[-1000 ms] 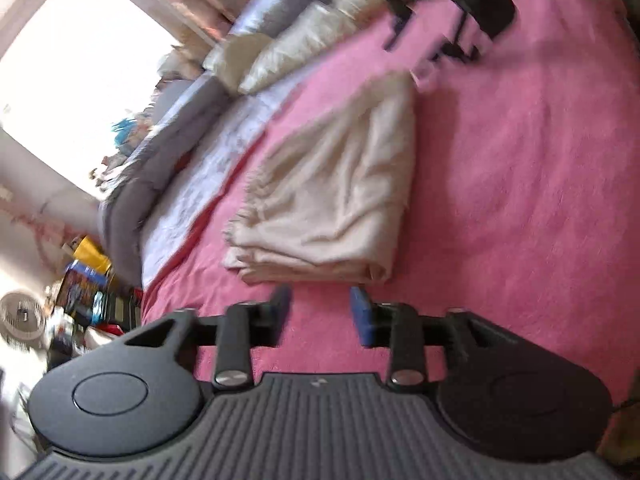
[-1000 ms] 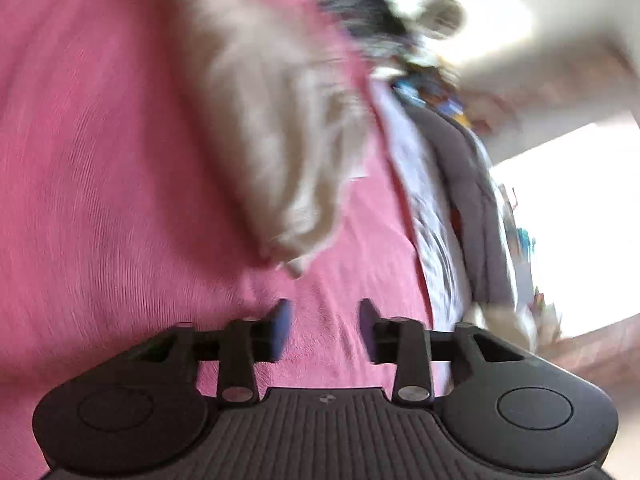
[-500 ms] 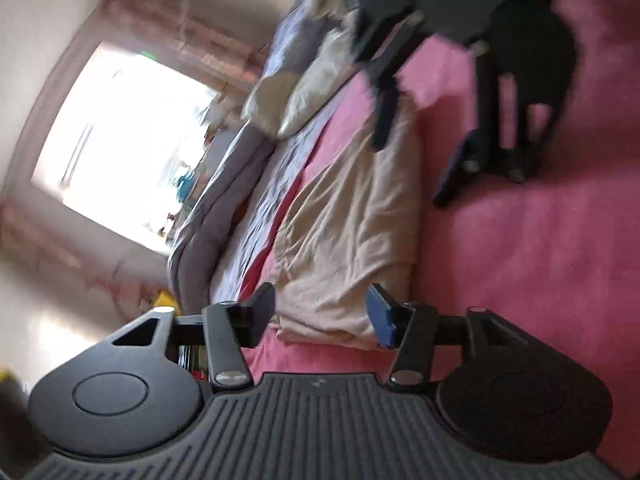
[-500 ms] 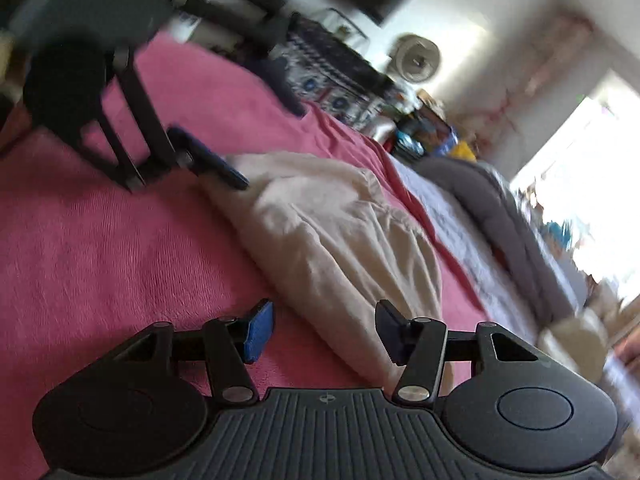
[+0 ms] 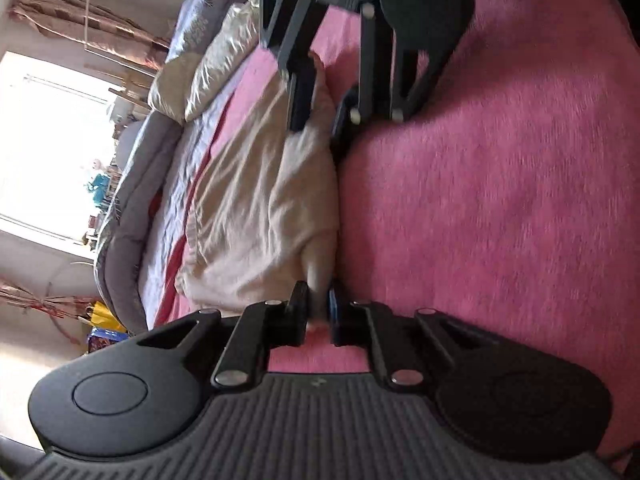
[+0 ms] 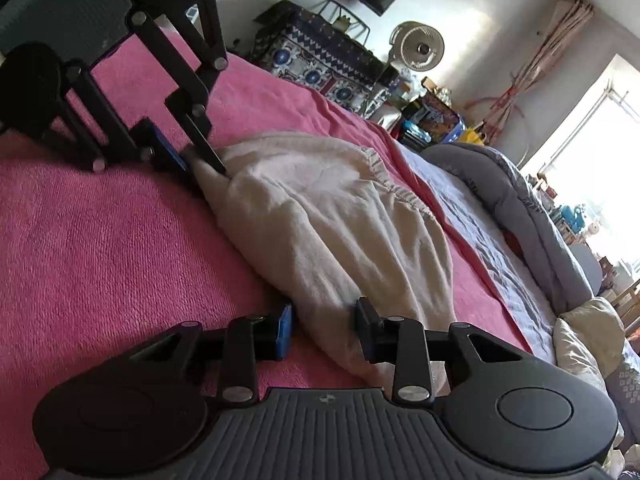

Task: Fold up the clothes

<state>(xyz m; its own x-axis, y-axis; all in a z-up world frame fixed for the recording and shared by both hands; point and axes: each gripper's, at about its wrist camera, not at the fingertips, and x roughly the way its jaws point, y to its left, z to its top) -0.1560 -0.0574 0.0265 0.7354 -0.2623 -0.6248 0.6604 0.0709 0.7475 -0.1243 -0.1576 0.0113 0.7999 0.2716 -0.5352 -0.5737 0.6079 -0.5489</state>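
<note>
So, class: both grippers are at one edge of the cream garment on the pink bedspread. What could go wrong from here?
1. The left gripper pinches only a thin corner of the cream garment; it may slip out on lifting.
2. The right gripper is closing around a thick bunched edge and might miss the lower layers.
3. Its lower finger sits against the pink bedspread and could snag it.

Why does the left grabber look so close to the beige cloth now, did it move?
Yes. The left gripper came down the pink bedspread to the beige cloth and is closing on its near corner.
</note>
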